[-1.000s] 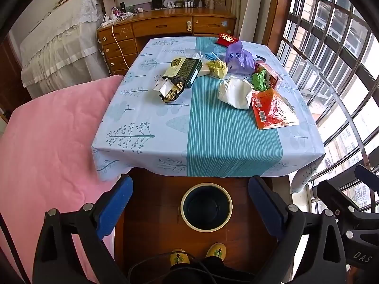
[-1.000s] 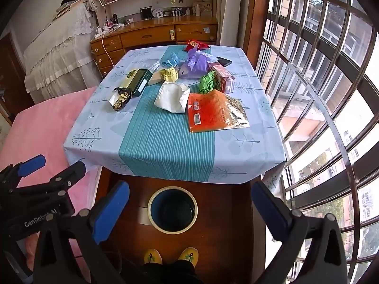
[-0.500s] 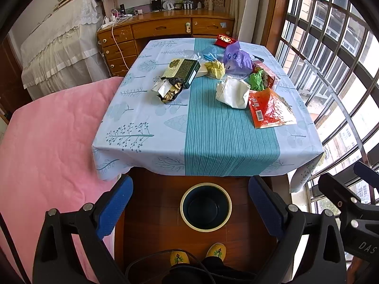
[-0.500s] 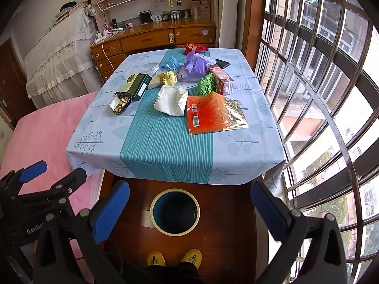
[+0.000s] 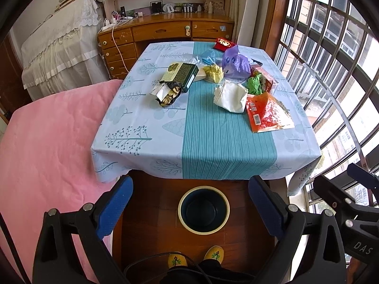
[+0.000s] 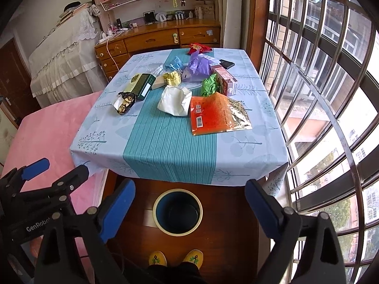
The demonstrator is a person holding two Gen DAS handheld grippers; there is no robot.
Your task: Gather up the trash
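A pink bed (image 5: pixel 47 142) fills the 9 o'clock side of the left wrist view. At 12 o'clock stands the worktop (image 5: pixel 203 142) under a pale blue cloth with a teal striped band down its middle. The trash lies on its far half: an orange foil bag (image 5: pixel 267 113) lies flat at about 2 o'clock, with a crumpled white wrapper (image 5: pixel 231 97) just beside it towards 11 o'clock. A dark green box (image 5: pixel 182 74) lies at 11 o'clock, a torn gold-and-black wrapper (image 5: pixel 167 93) touching its near end. Behind these sit a purple bag (image 5: pixel 236 62), a green crumpled wrapper (image 5: pixel 255 85) and a yellow one (image 5: pixel 214 72). On the wooden floor below the near worktop edge stands a round bin (image 5: pixel 203 209), dark inside. The left tool (image 5: pixel 190 203) and the right tool (image 6: pixel 189 204) both hang above the bin, jaws spread wide and holding nothing.
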